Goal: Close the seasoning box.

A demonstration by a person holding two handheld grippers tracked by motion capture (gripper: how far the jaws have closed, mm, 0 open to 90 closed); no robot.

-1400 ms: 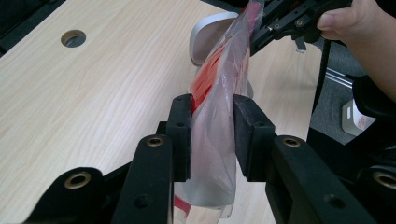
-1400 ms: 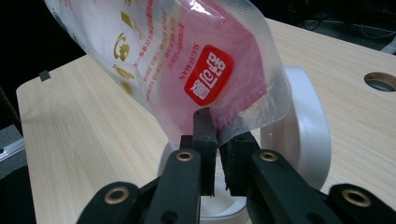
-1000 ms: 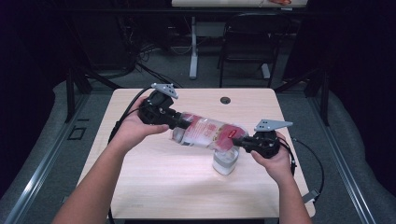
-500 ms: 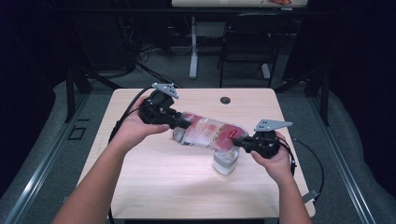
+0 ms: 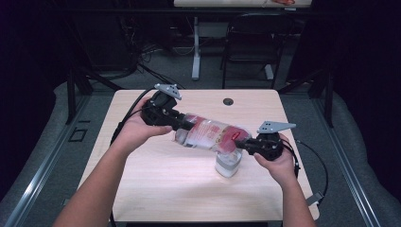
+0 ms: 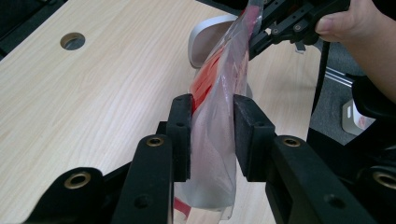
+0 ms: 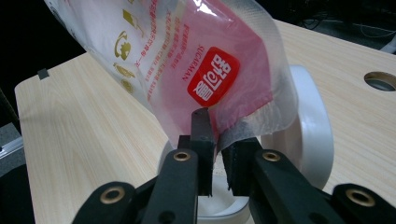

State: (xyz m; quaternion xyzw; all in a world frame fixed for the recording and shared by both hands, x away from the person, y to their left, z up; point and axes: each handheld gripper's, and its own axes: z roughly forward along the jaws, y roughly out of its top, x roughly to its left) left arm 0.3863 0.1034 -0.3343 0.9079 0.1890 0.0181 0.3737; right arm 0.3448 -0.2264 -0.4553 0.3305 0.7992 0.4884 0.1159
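A clear plastic bag (image 5: 208, 135) with a red label and white grains inside hangs slanted above the table, held at both ends. My left gripper (image 5: 182, 124) is shut on its upper end; in the left gripper view the pads (image 6: 184, 126) press the bag (image 6: 219, 88) from both sides. My right gripper (image 5: 239, 143) is shut on the lower end, pinching the bag's crumpled edge (image 7: 243, 123). Right under that lower end stands a white round container (image 5: 228, 165), open at the top, whose rim (image 7: 308, 135) shows behind the right jaws.
The light wooden table (image 5: 165, 184) has a round cable hole (image 5: 228, 101) near its far edge. Black cables trail from both grippers off the table's sides. A dark chair (image 5: 250, 42) and a desk leg stand on the floor beyond.
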